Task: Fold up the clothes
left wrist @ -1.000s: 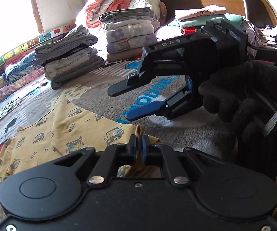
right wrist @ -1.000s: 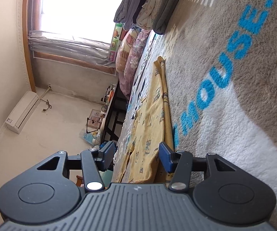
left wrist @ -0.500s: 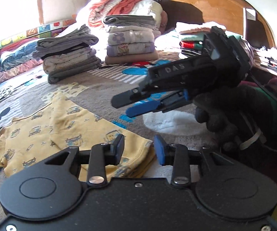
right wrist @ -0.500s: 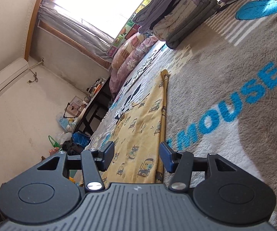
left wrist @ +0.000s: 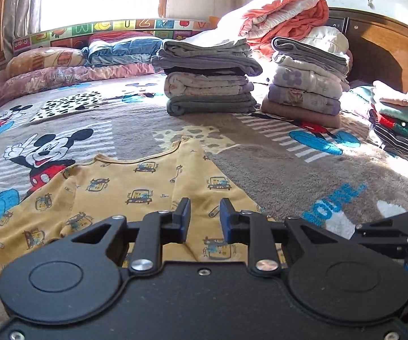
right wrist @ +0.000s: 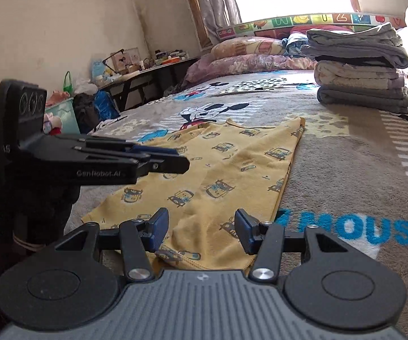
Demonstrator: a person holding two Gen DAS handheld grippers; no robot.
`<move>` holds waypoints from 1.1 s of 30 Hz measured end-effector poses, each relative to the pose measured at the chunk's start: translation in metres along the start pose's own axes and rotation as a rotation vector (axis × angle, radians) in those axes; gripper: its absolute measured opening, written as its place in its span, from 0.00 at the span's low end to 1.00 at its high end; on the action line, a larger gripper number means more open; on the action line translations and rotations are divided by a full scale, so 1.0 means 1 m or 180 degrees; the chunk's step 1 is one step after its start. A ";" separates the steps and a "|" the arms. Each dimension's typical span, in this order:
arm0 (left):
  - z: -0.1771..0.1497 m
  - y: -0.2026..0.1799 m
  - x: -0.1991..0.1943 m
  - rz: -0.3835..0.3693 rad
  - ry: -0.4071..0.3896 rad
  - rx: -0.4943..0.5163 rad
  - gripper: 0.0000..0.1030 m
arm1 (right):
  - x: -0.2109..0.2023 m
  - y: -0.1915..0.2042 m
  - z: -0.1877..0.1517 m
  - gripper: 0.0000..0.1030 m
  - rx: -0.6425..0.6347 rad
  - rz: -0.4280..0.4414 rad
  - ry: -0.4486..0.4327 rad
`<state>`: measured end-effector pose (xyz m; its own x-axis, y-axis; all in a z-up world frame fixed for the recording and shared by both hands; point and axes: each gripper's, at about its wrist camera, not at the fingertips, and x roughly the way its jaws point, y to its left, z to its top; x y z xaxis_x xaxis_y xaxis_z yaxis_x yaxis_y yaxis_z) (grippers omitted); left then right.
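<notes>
A yellow child's shirt [left wrist: 136, 181] with small bus prints lies flat on the grey cartoon bedspread [left wrist: 274, 170], its right side folded over into a straight edge. My left gripper [left wrist: 205, 215] hovers over the shirt's near hem; its jaws are closing, a narrow gap remains, and nothing is between them. In the right wrist view the same shirt [right wrist: 232, 164] stretches away from my right gripper [right wrist: 202, 223], which stands open and empty above the near corner. The left gripper [right wrist: 170, 160] shows there from the side, held by a dark-gloved hand [right wrist: 48, 198].
Stacks of folded clothes [left wrist: 209, 85] [left wrist: 305, 90] stand at the far side of the bed, with a third stack [left wrist: 396, 121] at the right. Pillows [left wrist: 62, 76] line the window side, and a wooden headboard [left wrist: 388, 56] is behind. A cluttered side table [right wrist: 147, 70] stands beside the bed.
My left gripper let go of the shirt's hem and its jaws parted. Both grippers rolled level and lifted back; the right gripper left the middle of the left wrist view.
</notes>
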<state>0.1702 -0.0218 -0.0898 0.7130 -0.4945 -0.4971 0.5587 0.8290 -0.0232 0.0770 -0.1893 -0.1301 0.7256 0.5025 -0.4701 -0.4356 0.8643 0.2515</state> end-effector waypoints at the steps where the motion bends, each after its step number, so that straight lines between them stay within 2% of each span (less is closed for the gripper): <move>1: 0.008 -0.003 0.009 -0.0015 0.0012 0.0036 0.21 | 0.003 0.002 -0.002 0.51 -0.0046 -0.0010 0.0044; 4: 0.033 -0.016 0.048 -0.0014 0.0164 0.0282 0.15 | 0.005 0.005 -0.004 0.51 -0.0086 0.0032 0.0091; 7: 0.049 -0.019 0.089 -0.0013 0.0366 0.0387 0.14 | 0.003 0.003 -0.005 0.51 -0.0087 0.0071 0.0099; 11: 0.054 0.009 0.144 0.0117 0.0700 0.0082 0.13 | 0.004 -0.001 -0.003 0.51 -0.0024 0.0141 0.0082; 13: 0.056 0.026 0.159 0.0220 0.0804 -0.0150 0.11 | 0.005 -0.003 -0.002 0.51 0.0014 0.0183 0.0077; 15: 0.064 0.033 0.156 0.0161 0.0707 -0.0304 0.11 | 0.007 -0.005 0.000 0.51 0.0043 0.0218 0.0094; 17: 0.074 0.032 0.158 0.0150 0.0656 -0.0307 0.11 | 0.010 -0.006 -0.001 0.51 0.0065 0.0258 0.0151; 21: 0.081 0.028 0.184 0.0209 0.0786 -0.0177 0.11 | 0.014 -0.006 -0.001 0.51 0.0113 0.0334 0.0230; 24: 0.084 0.041 0.204 0.0321 0.0849 -0.0305 0.06 | 0.017 -0.007 -0.001 0.52 0.0152 0.0391 0.0275; 29: 0.100 0.044 0.196 0.0213 0.0632 -0.0446 0.06 | 0.020 -0.007 -0.003 0.53 0.0201 0.0422 0.0358; 31: 0.100 0.040 0.200 0.0174 0.0681 -0.0418 0.06 | 0.020 -0.008 -0.003 0.53 0.0225 0.0441 0.0363; 33: 0.097 0.038 0.215 0.0363 0.0862 -0.0284 0.06 | 0.021 -0.009 -0.002 0.53 0.0246 0.0458 0.0368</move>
<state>0.3857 -0.1224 -0.1133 0.6233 -0.3192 -0.7138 0.4337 0.9008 -0.0241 0.0948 -0.1868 -0.1441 0.5908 0.6189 -0.5176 -0.4849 0.7851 0.3854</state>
